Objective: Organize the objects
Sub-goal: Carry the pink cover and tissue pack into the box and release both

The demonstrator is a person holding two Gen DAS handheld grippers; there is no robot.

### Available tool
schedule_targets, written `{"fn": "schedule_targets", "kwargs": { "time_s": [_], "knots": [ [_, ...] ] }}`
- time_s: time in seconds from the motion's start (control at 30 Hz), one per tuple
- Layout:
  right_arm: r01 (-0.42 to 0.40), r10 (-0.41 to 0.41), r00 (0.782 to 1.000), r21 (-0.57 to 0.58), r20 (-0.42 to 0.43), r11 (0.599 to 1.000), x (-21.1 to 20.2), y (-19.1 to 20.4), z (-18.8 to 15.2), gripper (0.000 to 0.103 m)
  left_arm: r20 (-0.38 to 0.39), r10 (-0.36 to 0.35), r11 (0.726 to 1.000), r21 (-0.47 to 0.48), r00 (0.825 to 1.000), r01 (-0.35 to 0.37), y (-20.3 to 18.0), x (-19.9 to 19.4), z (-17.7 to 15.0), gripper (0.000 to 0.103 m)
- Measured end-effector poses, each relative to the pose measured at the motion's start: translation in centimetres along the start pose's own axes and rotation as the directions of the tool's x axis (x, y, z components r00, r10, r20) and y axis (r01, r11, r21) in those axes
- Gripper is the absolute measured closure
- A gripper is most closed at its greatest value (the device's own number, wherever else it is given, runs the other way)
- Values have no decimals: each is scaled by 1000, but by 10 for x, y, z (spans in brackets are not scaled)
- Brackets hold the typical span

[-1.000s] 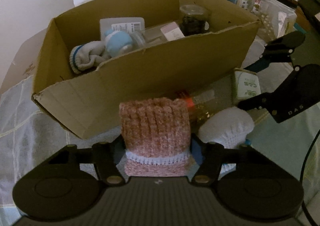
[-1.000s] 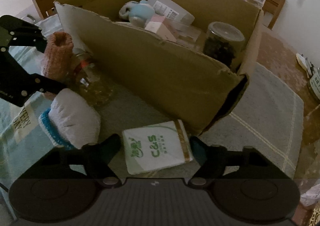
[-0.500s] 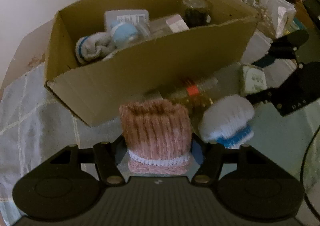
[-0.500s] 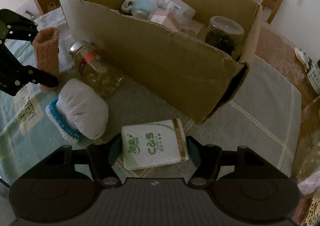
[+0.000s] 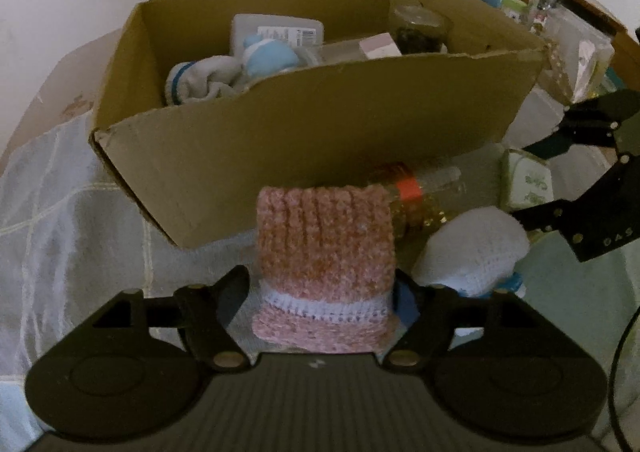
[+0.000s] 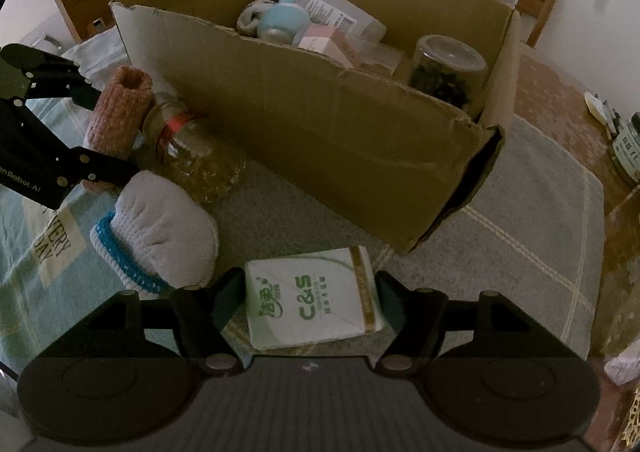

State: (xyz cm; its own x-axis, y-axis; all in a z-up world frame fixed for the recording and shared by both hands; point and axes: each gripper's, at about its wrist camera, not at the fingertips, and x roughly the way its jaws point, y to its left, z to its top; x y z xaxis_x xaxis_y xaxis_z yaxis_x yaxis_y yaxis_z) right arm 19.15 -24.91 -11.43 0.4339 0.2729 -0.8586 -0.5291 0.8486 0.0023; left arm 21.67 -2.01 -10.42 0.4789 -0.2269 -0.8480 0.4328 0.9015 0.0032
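A checked tablecloth [image 6: 520, 220] carries an open cardboard box [image 6: 320, 124] of oddments; near it, the left gripper [image 5: 324, 288] pinches a pink knitted sleeve [image 5: 324, 248]; the right gripper [image 6: 310, 292] clasps a tissue pack [image 6: 312, 304].

The sock [image 5: 325, 252] is pink knit with a pale blue band; the mitt [image 6: 160, 230] is white with a bright blue cuff. The tissue pack [image 6: 314, 298] is white with green print and a gold stripe. The box [image 6: 320, 124] is brown, the cloth [image 6: 520, 252] grey with pale checks.
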Motion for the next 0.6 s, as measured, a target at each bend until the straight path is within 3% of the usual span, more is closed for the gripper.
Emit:
{"fn": "schedule_targets", "kwargs": {
  "time_s": [0.07,0.37,0.6],
  "knots": [
    [2,-2,1000,0,-2,1000,-2,0,-1,30,-2,-15,1000,11,1000,15,-2,-2,1,41],
    [17,-16,999,3,-37,1000,11,-1,10,33,-57,10,1000,7,998,-10,1,-10,5,44],
    [6,-4,998,32,-70,999,-2,-4,13,33,-90,10,1000,23,996,-8,3,-30,8,44]
  ]
}}
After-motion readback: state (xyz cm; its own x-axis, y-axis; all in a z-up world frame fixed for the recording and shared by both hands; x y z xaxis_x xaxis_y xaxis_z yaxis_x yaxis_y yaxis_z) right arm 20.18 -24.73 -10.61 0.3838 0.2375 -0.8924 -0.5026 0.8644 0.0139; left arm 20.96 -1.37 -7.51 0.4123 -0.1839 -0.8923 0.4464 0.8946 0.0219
